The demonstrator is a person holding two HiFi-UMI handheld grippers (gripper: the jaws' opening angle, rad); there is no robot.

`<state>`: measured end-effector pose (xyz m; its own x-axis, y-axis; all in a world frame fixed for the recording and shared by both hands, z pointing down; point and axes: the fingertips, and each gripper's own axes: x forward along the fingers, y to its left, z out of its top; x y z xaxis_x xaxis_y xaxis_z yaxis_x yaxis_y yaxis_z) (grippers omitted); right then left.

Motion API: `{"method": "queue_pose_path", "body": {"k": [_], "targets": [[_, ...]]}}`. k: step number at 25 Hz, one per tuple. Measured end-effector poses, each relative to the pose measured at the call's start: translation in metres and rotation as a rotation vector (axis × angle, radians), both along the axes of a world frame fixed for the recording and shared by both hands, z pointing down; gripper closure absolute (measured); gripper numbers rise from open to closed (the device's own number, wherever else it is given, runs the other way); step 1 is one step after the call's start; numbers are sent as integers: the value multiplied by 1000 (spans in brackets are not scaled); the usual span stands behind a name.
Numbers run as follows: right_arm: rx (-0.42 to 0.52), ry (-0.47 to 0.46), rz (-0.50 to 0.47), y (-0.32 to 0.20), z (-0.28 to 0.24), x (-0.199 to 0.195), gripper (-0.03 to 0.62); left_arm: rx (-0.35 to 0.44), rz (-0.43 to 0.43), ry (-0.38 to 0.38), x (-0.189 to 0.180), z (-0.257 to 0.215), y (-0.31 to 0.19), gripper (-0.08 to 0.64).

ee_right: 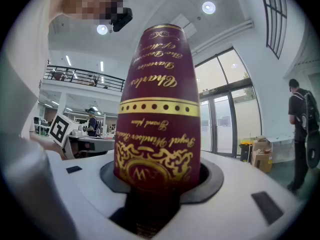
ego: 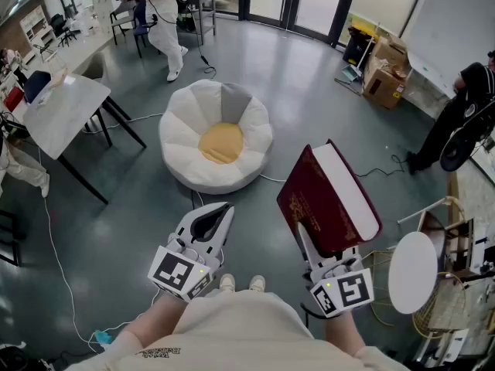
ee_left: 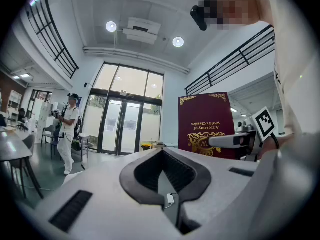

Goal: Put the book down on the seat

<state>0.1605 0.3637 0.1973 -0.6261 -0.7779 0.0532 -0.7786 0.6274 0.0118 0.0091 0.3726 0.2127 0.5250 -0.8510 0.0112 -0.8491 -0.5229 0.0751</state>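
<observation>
One maroon hardcover book with gold lettering (ego: pixel 325 199) is held in the air, its lower end clamped between the jaws of the right gripper (ego: pixel 315 246). The single white flower-shaped cushion seat with a yellow centre (ego: pixel 186 141) lies well apart on the grey floor (ego: pixel 309 107). The left gripper (ego: pixel 215 216) has its jaws together, empty.

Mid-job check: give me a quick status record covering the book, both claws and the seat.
book: dark red hardback with gold print, held up off the floor, tilted
right claw: shut on the book's lower end
left claw: jaws together, holding nothing
seat: white petal-shaped cushion with a yellow centre, on the floor ahead, nothing on it
book on seat: not yet; the book is apart from it, nearer the person and to the right
nearby: white table left of the seat
</observation>
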Motion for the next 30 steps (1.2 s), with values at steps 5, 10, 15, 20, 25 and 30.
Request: {"method": "queue_pose_path", "body": {"k": [5, 10, 15, 20, 25, 30], "targets": [[0, 4, -4, -5, -1, 7, 374, 1, -5, -5, 6, -2, -6, 555], [-2, -3, -14, -11, 1, 13, 373, 0, -8, -10, 12, 0, -12, 555], [6, -7, -22, -12, -1, 23, 373, 0, -8, -26, 22, 1, -12, 555], [1, -12, -28, -15, 1, 29, 373, -4, -3, -38, 30, 3, -14, 555], [-5, -10, -40, -18, 5, 33, 373, 4, -5, -34, 35, 2, -15, 555], [-2, -24, -43, -19, 6, 42, 373, 23, -24, -28, 40, 0, -14, 555]]}}
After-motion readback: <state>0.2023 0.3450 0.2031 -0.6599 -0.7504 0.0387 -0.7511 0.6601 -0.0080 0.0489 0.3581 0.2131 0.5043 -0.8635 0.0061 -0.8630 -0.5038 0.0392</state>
